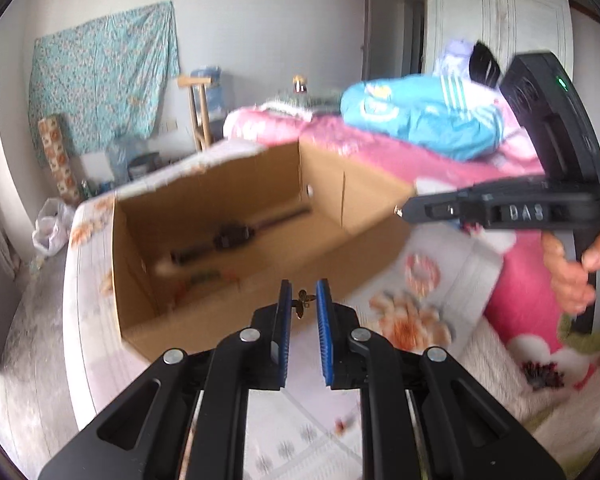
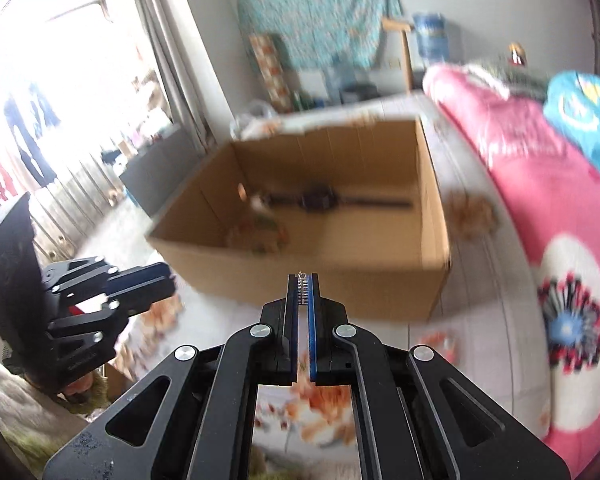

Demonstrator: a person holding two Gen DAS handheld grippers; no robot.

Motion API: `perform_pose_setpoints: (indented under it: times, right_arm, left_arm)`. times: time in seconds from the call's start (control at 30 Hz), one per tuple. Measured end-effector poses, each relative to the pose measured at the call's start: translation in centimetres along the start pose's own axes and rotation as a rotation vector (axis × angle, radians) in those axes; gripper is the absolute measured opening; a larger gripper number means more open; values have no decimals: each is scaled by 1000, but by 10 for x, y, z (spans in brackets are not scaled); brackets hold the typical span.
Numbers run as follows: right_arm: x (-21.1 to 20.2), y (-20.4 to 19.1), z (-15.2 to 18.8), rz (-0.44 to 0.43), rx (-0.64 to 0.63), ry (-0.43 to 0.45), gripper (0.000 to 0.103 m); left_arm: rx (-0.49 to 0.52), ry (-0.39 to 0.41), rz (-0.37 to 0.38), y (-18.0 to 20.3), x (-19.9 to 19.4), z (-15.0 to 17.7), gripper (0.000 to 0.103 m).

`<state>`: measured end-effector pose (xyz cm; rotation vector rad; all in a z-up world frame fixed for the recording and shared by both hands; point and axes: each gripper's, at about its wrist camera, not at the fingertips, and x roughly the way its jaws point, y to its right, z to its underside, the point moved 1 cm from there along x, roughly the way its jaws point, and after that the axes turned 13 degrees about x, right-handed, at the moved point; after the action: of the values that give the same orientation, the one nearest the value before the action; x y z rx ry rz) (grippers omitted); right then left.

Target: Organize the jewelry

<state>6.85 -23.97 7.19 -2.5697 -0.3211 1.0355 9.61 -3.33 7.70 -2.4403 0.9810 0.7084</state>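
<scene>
An open cardboard box (image 1: 204,332) (image 2: 340,284) stands on a floral bed cover. Inside lie a black watch (image 1: 232,236) (image 2: 318,198) and a few small colourful pieces, too blurred to name. My left gripper (image 1: 303,284) hangs before the box's near wall, shut on a small bronze butterfly-like ornament (image 1: 302,302). My right gripper (image 2: 303,278) is also in front of the box, its blue pads nearly together and shut on a thin silver chain piece (image 2: 302,288). Each gripper shows in the other's view: the right gripper (image 1: 400,211) to the right, the left gripper (image 2: 168,276) to the left.
A pink flowered quilt (image 2: 540,184) and a turquoise jacket (image 1: 420,120) are piled to the right of the box. A person's hand (image 1: 572,276) holds the right gripper's handle. The bed edge and floor (image 1: 32,320) lie to the left, with a white plastic bag (image 1: 52,224).
</scene>
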Motion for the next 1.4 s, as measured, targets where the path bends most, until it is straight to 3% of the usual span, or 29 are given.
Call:
perform_pose_setpoints:
  times: [0.17,0.37,0.63,0.9,1.4]
  right_arm:
    - [32,-12,-16,-27,21,42,2]
    - [81,-7,-28,71,52,2,2]
    - [108,14,-39,130,116,16,8]
    - [101,17,-43,115,122,58,21]
    - [63,1,-35,92,103,141,39]
  left_arm:
    - [-44,0,6,-27,34,-30,12]
    - [-106,-124,13,-57,94,-45,12]
    - [-170,-231,-67,-77,137,-48,13]
    - [-179,-217,-106,-79,136,-48,32]
    - [-150,-119,-129,-62,77,-53,47]
